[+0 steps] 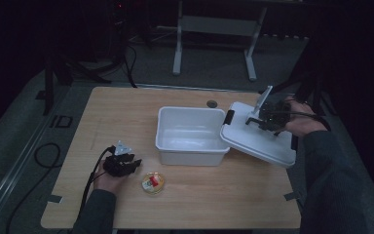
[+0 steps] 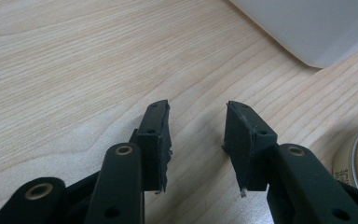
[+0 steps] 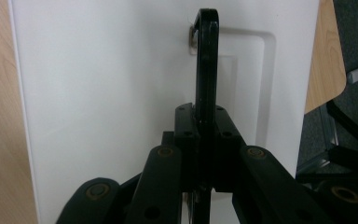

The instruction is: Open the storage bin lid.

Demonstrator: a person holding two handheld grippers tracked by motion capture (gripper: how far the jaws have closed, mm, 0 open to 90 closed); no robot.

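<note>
Two grippers were mine at that moment, one in each hand. My right gripper [image 1: 254, 120], at the right of the high view, was clenched on the black handle [image 3: 206, 65] of the one flat white plastic lid [image 1: 258, 139]; in the right gripper view the handle stood up thin between my two black jaws, which pressed on it from both sides. That lid sat tilted, its left edge resting on the right rim of the single white rectangular plastic bin [image 1: 193, 135], which stood open near the middle of the frame. One black latch [image 1: 229, 117] showed at the lid's near corner, beside the bin.

My left gripper [image 1: 135, 165] lay low at the lower left of the high view, released, with nothing between its jaws; in the left gripper view the two pads stood apart over bare wood, and I counted one white corner of the bin [image 2: 317, 28] at the upper right of that frame. One small round tin with a red and yellow label [image 1: 153, 183] sat just to the right of that gripper, not touched; its rim [image 2: 356, 156] showed at the right edge of the left gripper view. One small dark round spot [image 1: 212, 103] lay on the light wooden table [image 1: 126, 112] behind the bin.
</note>
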